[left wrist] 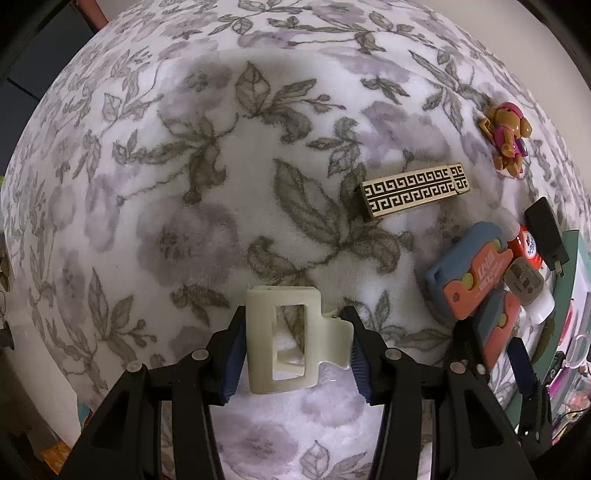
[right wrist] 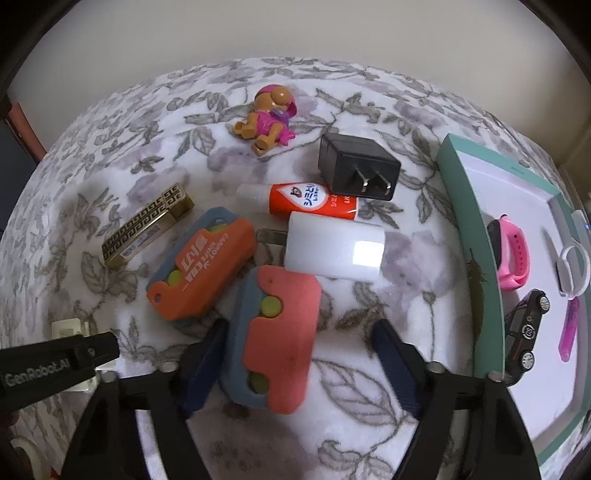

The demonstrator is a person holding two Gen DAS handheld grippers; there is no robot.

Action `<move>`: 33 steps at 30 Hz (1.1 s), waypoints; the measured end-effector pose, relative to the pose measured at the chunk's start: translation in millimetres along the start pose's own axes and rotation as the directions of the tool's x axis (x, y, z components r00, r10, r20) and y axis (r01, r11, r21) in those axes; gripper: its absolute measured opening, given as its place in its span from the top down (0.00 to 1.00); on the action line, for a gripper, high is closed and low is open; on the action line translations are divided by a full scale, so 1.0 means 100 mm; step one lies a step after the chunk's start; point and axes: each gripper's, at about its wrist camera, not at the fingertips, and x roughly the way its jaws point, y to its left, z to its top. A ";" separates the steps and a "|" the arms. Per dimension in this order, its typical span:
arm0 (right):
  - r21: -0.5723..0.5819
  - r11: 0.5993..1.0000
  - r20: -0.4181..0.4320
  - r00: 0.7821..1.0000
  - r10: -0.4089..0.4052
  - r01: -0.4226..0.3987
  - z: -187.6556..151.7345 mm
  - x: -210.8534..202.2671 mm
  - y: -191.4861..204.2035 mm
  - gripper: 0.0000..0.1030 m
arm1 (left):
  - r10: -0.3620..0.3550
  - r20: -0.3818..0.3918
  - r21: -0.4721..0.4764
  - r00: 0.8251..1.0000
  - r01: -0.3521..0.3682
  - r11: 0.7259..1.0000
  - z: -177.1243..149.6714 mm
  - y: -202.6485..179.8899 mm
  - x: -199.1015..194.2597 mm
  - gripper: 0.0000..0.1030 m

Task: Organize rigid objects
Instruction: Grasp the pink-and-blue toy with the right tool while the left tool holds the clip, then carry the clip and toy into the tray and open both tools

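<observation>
Left wrist view: a cream hair clip (left wrist: 282, 339) is clamped between the left gripper (left wrist: 295, 354) pads over the floral cloth (left wrist: 184, 184).

Right wrist view: the right gripper (right wrist: 295, 365) jaws stand apart around an orange-grey block (right wrist: 275, 339), with only the left pad seen touching it.

A floral fleece blanket (left wrist: 207, 192) lies below a plain pale wall (right wrist: 295, 33).

A cream claw hair clip (left wrist: 280, 339) stood pinched between two pads above the floral blanket, while an orange-and-blue toy knife (right wrist: 275, 339) lay tilted beside its twin (right wrist: 203, 266), near a teal-rimmed box (right wrist: 476, 236).
</observation>
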 end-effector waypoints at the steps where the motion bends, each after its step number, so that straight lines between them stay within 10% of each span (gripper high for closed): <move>1: -0.005 1.000 0.004 1.000 0.003 -0.003 0.01 -0.01 0.01 0.37 | 0.001 0.001 -0.001 1.000 -0.001 1.000 0.00 0.00 0.01 0.50; 7: -0.023 1.000 0.008 1.000 0.011 -0.011 -0.01 -0.08 0.02 0.56 | 0.008 0.009 -0.005 1.000 -0.008 1.000 -0.01 -0.02 0.01 0.50; 20: 0.043 0.997 -0.043 0.997 0.070 -0.068 -0.19 -0.19 -0.17 0.56 | 0.075 0.054 0.112 0.996 -0.081 0.990 -0.20 -0.39 -0.09 0.53; 33: 0.104 0.990 0.027 0.996 0.089 -0.092 -0.20 -0.75 -0.55 0.56 | -0.023 0.117 0.173 0.993 0.002 0.985 -0.58 -0.77 -0.51 0.53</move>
